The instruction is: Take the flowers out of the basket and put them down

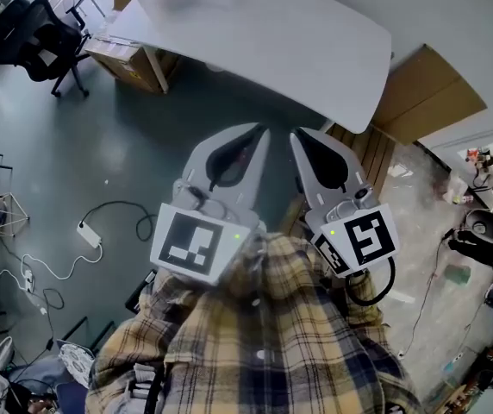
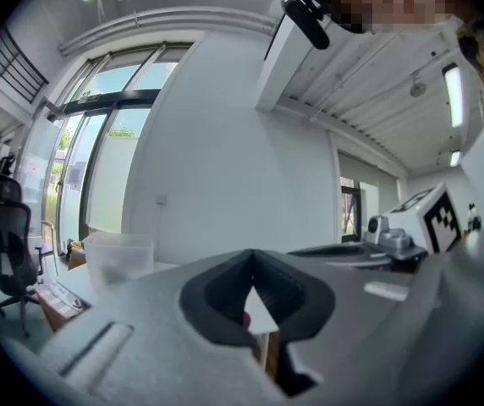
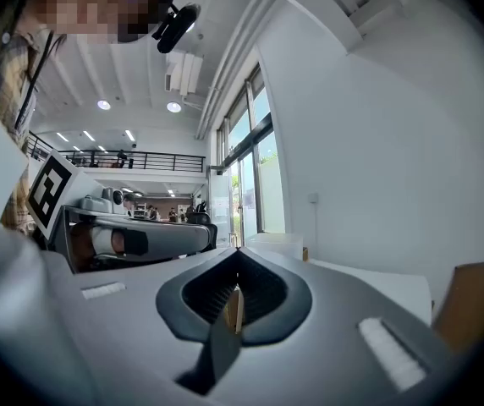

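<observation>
Left gripper (image 1: 258, 136) and right gripper (image 1: 300, 138): we log both level, side by side, jaws pressed together, empty. Ahead of their tips: white table (image 1: 298, 50) bearing translucent box (image 2: 119, 256). Where the flowers lie we cannot tell.

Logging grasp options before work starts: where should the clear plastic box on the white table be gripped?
Probably by one thin side wall at the rim, coming from above: the box stands upright on the table and looks too wide for jaws to span. Whether its top is open cannot be told.
</observation>
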